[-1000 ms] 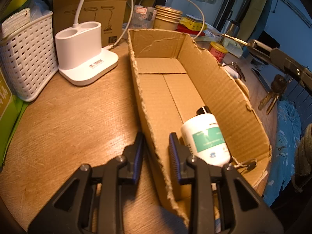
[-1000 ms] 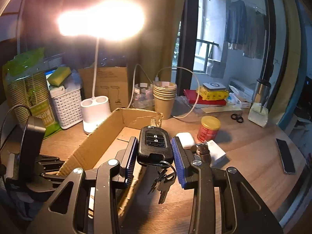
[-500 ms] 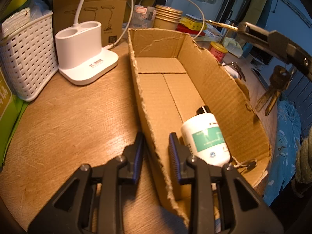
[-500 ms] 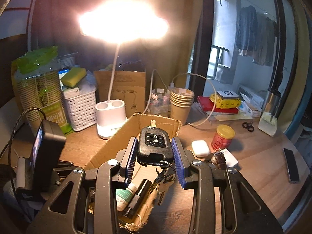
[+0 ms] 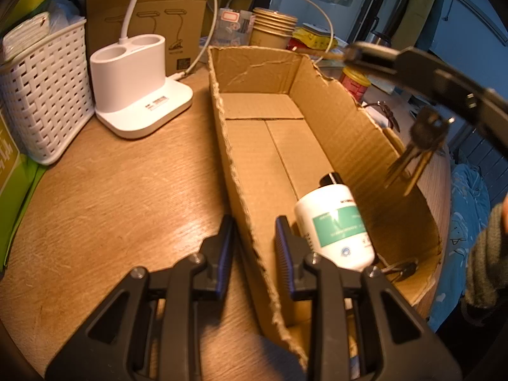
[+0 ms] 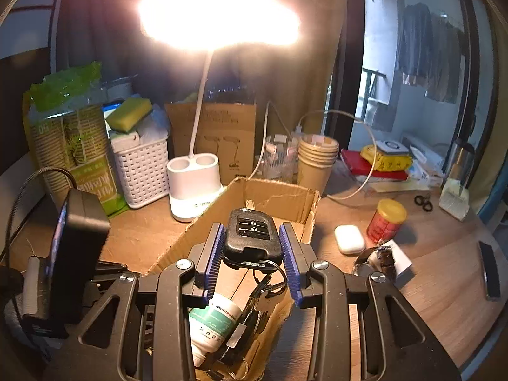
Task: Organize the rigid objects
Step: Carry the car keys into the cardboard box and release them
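My left gripper [image 5: 254,254] is shut on the near left wall of the long cardboard box [image 5: 349,133], one pad outside and one inside. A white bottle with a green label [image 5: 336,225] lies in the box's near end, with a dark tube [image 6: 238,327] beside it. My right gripper [image 6: 252,254] is shut on a black car key fob [image 6: 252,233] and hovers above the box [image 6: 276,197]. A bunch of keys [image 6: 265,292] dangles from the fob's ring. In the left wrist view the keys [image 5: 416,158] hang over the box's right wall.
A white lamp base [image 6: 193,187] and a white basket [image 6: 141,171] stand left of the box. Paper cups [image 6: 317,158] stand behind it. To its right lie a white earbud case [image 6: 349,238], a red jar [image 6: 385,225], a watch [image 6: 384,260] and a phone [image 6: 489,270].
My right gripper has carried the fob and keys leftward, from beside the box to above its near end. The left gripper and the box have not moved.
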Demonstrator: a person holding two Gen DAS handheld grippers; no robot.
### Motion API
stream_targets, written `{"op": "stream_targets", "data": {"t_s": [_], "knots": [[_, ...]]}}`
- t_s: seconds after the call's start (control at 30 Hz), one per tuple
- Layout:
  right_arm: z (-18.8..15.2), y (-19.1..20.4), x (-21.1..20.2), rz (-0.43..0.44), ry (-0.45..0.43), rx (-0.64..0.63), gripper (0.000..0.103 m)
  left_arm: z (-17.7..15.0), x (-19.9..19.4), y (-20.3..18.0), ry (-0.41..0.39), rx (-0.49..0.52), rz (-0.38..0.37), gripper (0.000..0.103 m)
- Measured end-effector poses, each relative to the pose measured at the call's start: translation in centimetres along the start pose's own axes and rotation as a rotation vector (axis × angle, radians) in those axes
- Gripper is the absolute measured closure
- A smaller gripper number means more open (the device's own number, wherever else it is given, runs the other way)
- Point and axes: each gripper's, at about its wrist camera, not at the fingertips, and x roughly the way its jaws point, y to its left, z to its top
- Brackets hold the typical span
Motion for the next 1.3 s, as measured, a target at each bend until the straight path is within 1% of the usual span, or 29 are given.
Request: {"op": "stream_targets", "data": {"t_s": [0.33, 0.53, 0.8, 1.3], "knots": [[-1.4, -0.4, 2.6, 0.026, 0.075, 0.045, 0.065, 0.0, 0.0, 0.0, 0.000, 0.000, 0.000, 0.075], [-2.1, -0.2, 3.9, 0.022, 0.130, 0.046, 0.065, 0.0, 0.0, 0.0, 0.000, 0.000, 0.000, 0.075], [-2.8, 0.0, 4.7, 0.036, 0.164, 0.045, 0.065, 0.0, 0.0, 0.0, 0.000, 0.000, 0.000, 0.075], [-2.8, 0.1, 4.2, 0.043, 0.148, 0.048, 0.065, -0.2, 0.1, 0.1, 0.001, 0.000, -0.001, 0.075]]}}
